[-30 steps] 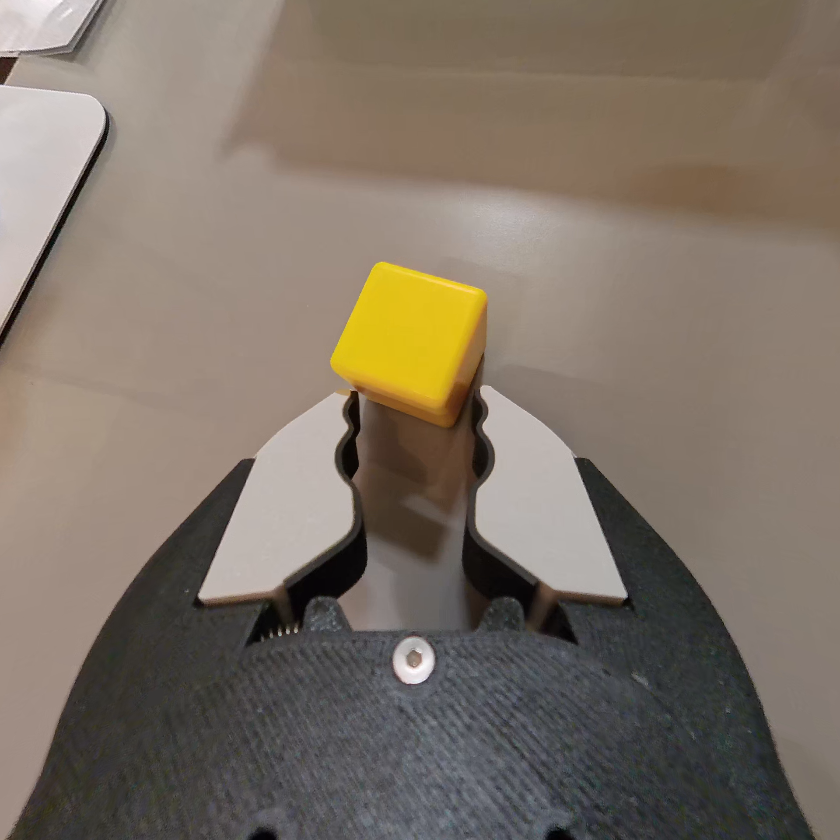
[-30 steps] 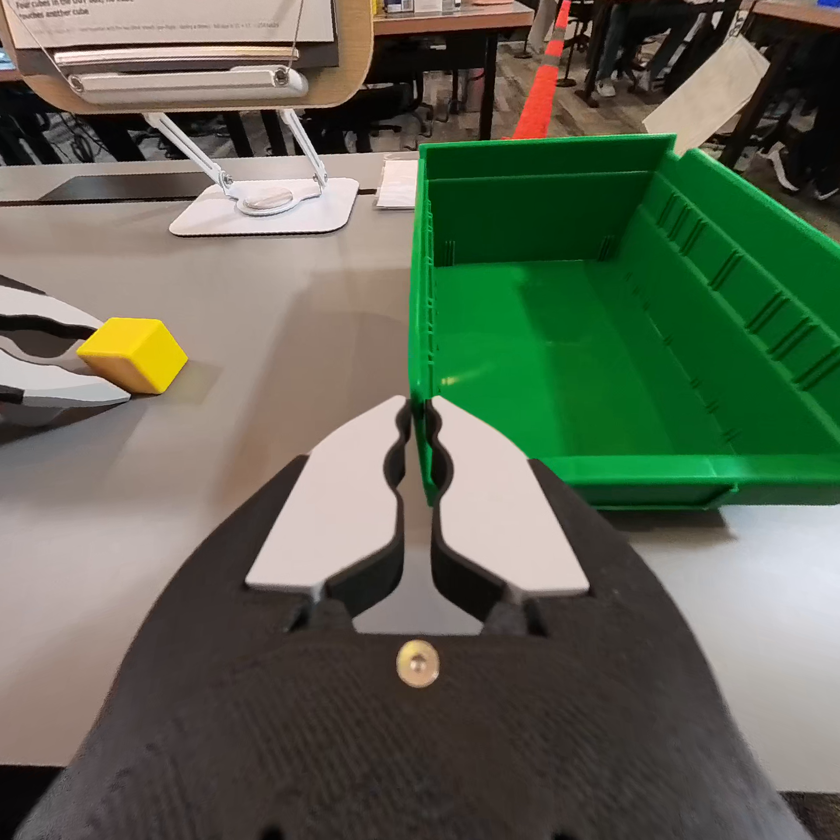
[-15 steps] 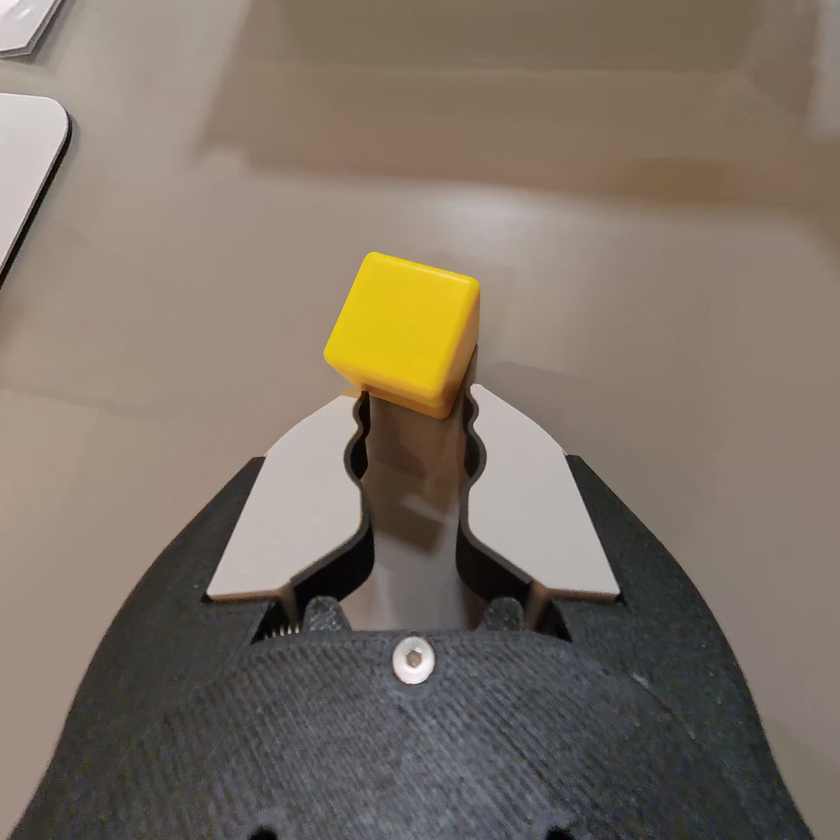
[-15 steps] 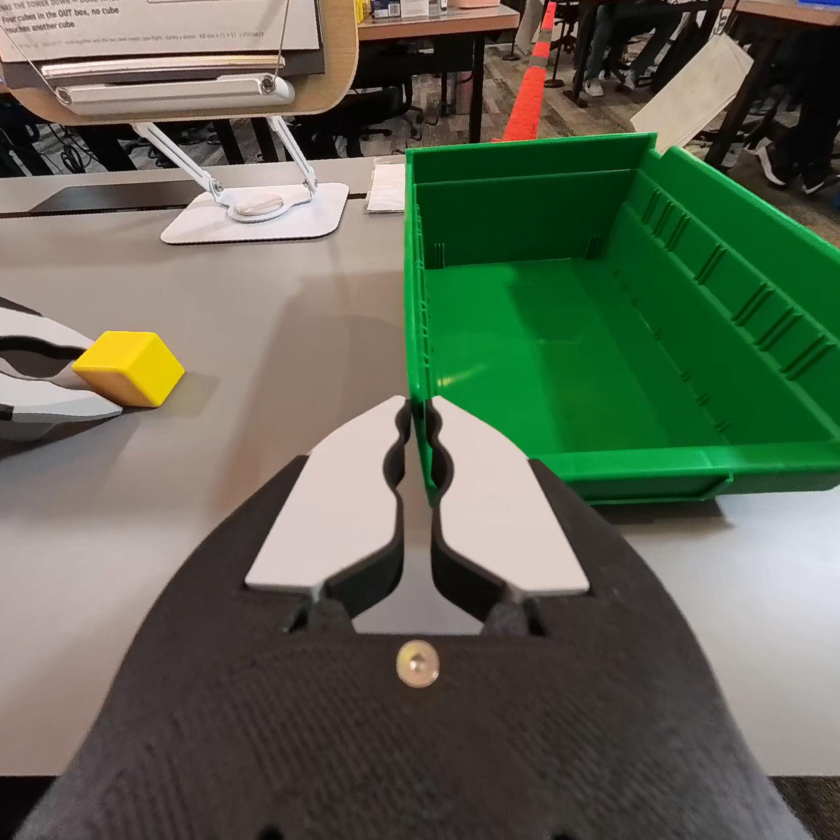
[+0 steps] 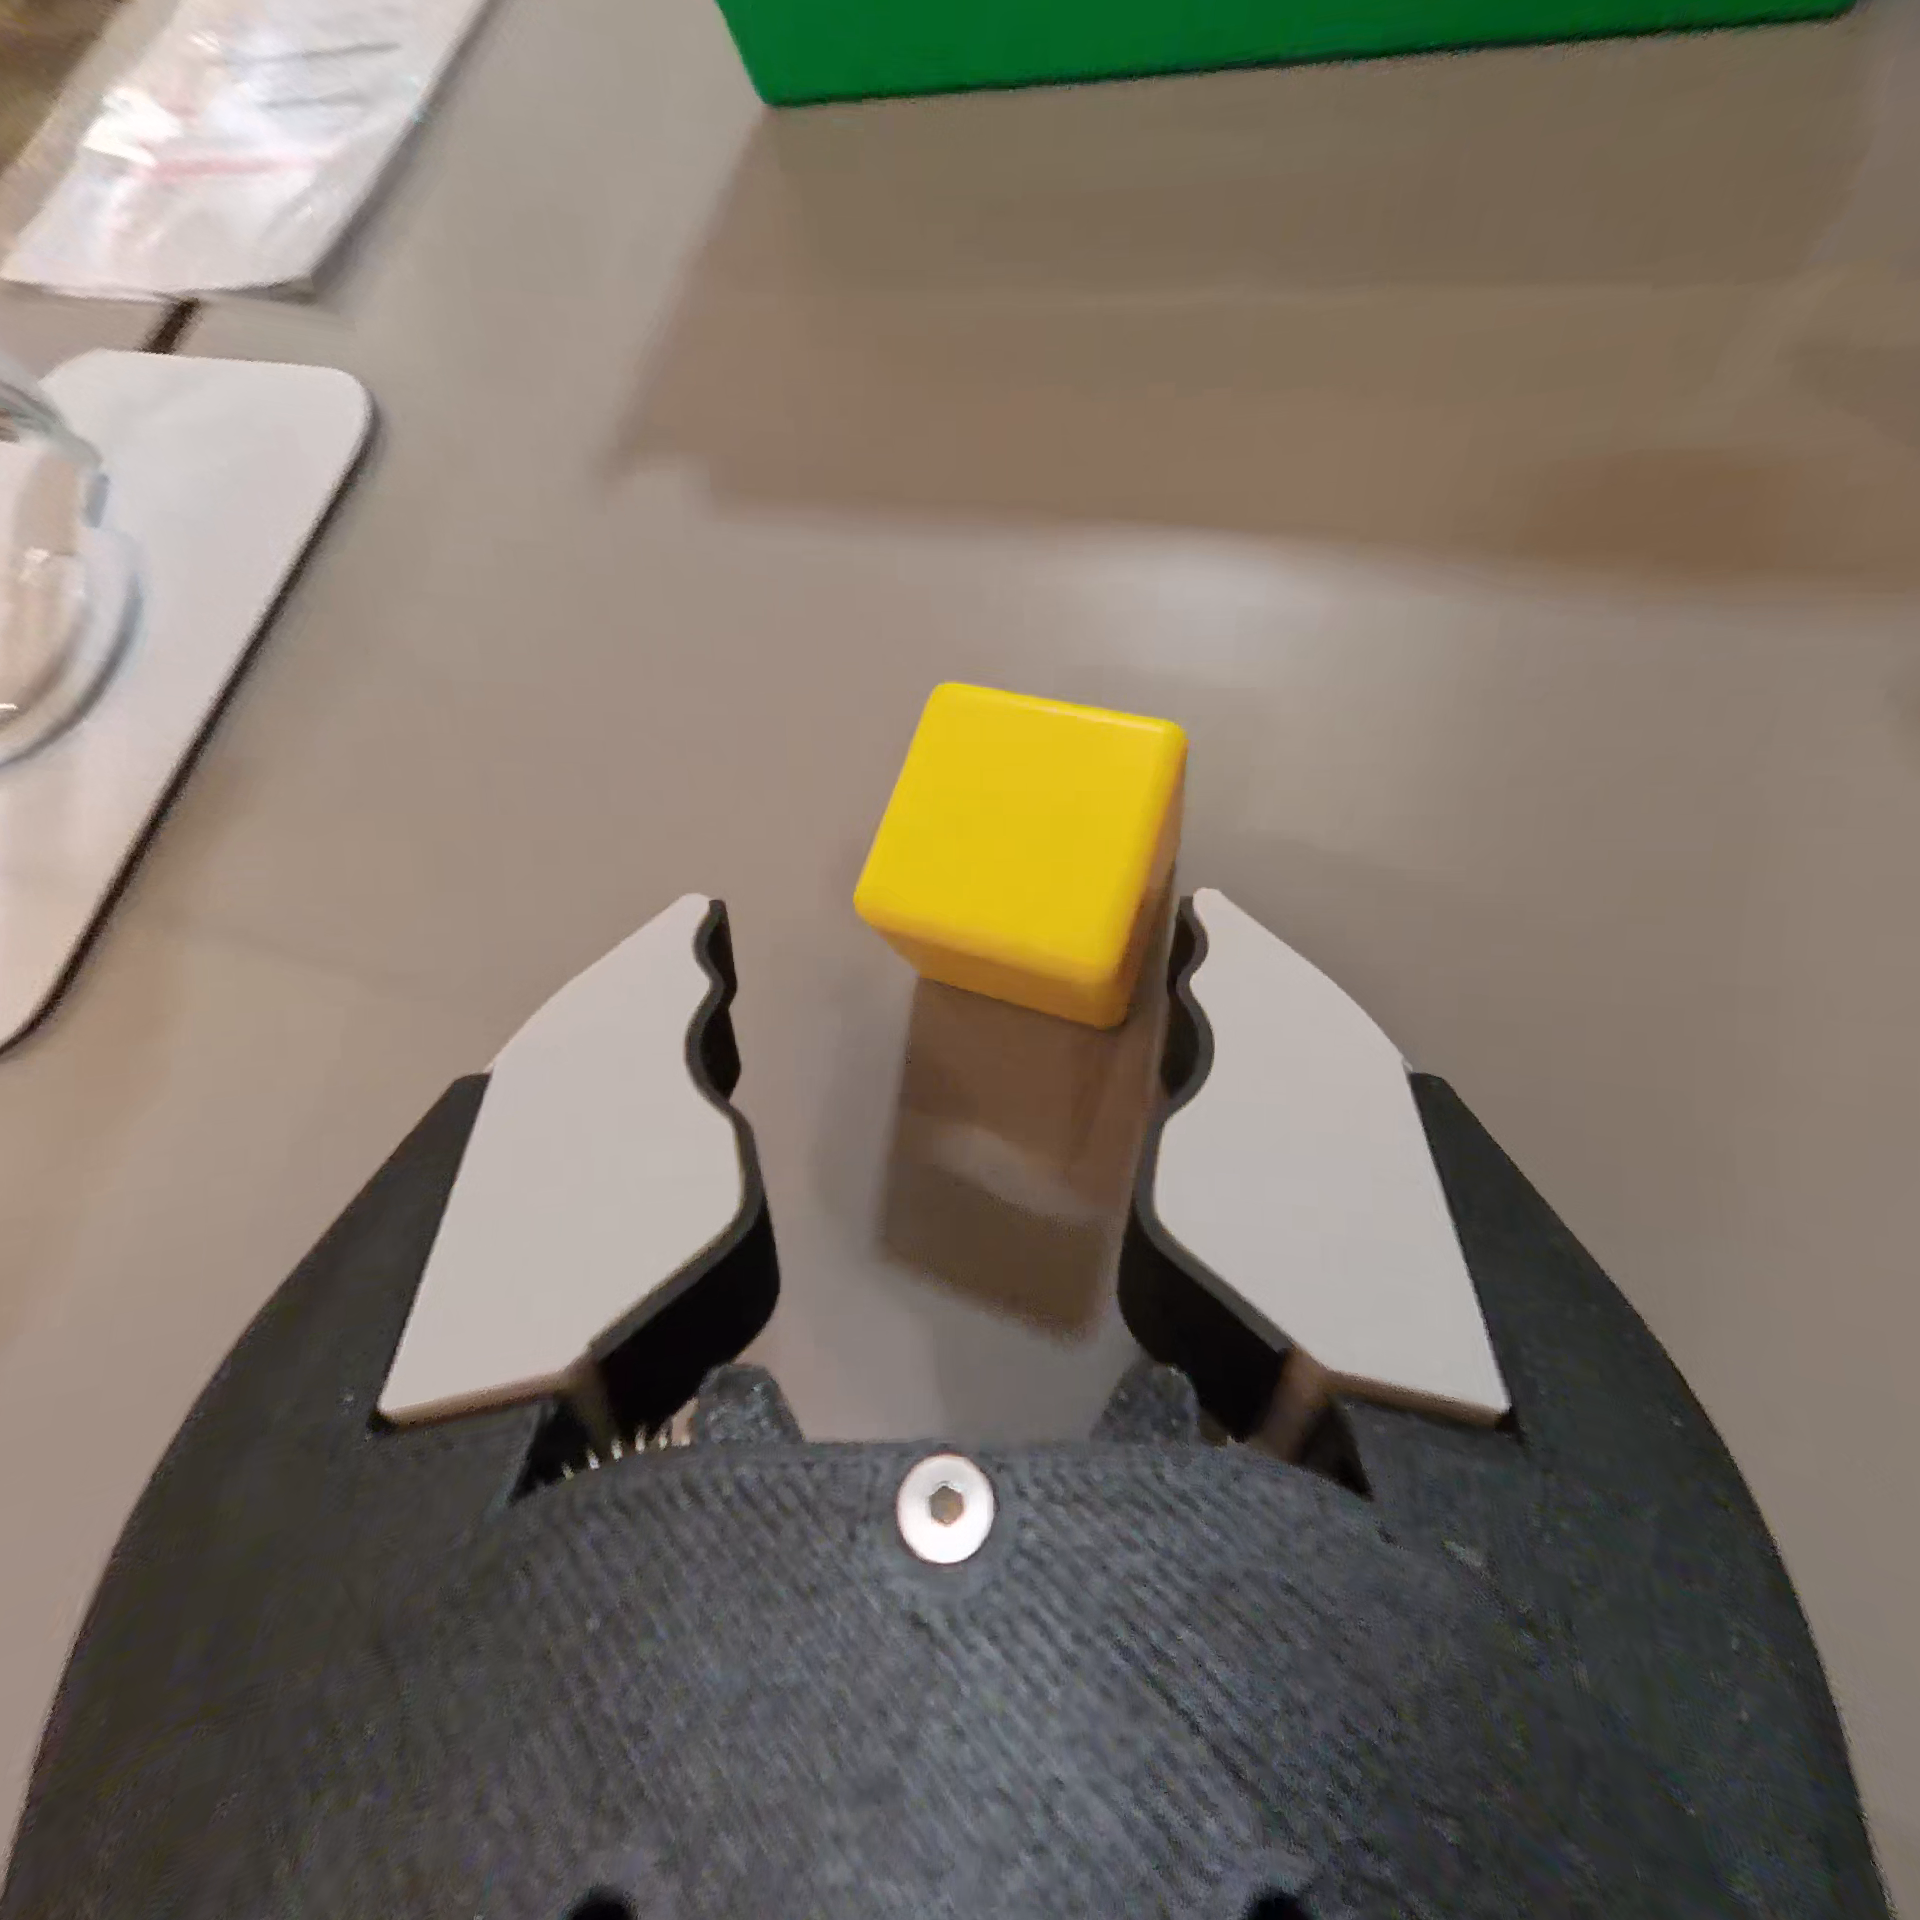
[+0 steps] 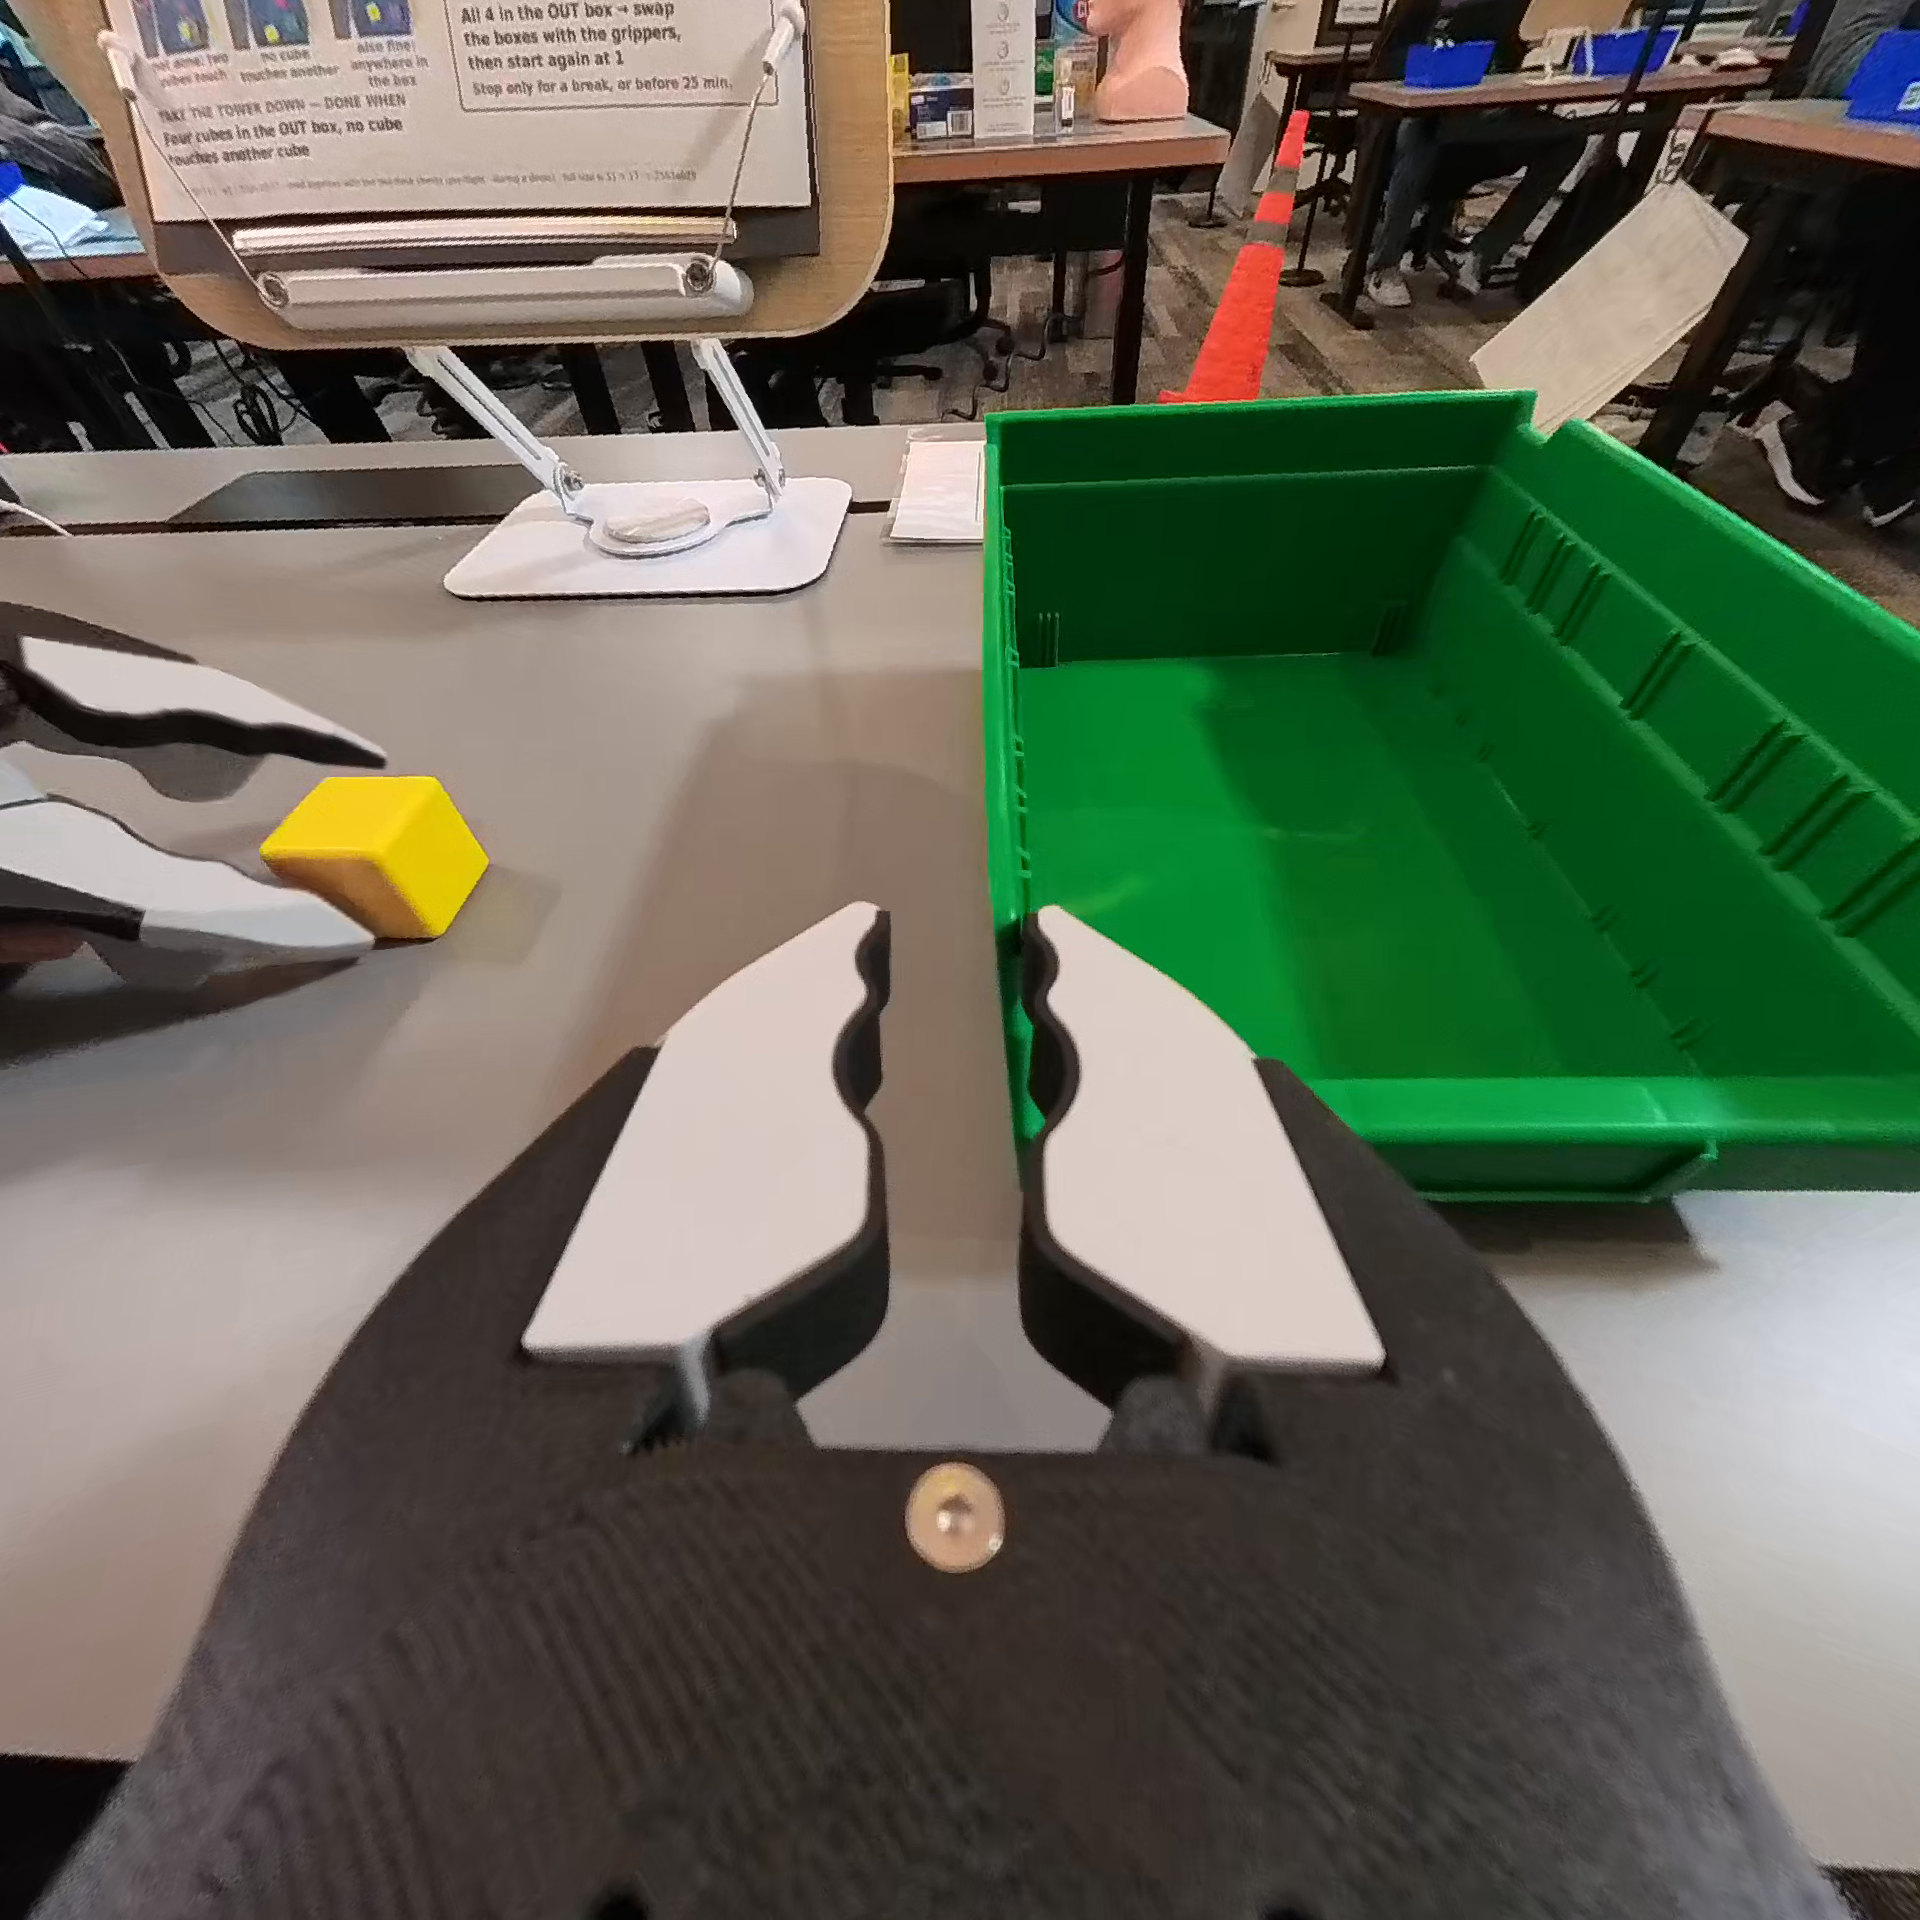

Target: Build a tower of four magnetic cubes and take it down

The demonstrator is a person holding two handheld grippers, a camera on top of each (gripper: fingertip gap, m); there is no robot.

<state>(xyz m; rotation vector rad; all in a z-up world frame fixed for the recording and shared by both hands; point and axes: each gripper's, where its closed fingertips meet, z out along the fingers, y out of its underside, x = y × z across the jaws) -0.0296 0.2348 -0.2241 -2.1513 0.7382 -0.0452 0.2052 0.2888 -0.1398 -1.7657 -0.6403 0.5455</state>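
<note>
The left gripper (image 5: 951, 914) is spread wide, with a yellow cube (image 5: 1023, 847) sat on the grey table (image 5: 1455, 727) just past its fingertips, closer to the right finger, nothing gripped. The right gripper (image 6: 956, 925) is parted a little and empty, held right beside the near left corner of a green bin (image 6: 1455, 831). A document stand (image 6: 644, 540) is seen toward the far edge.

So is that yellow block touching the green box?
Apart. The right wrist view shows a wide strip of bare table between the yellow block and the green box.
</note>
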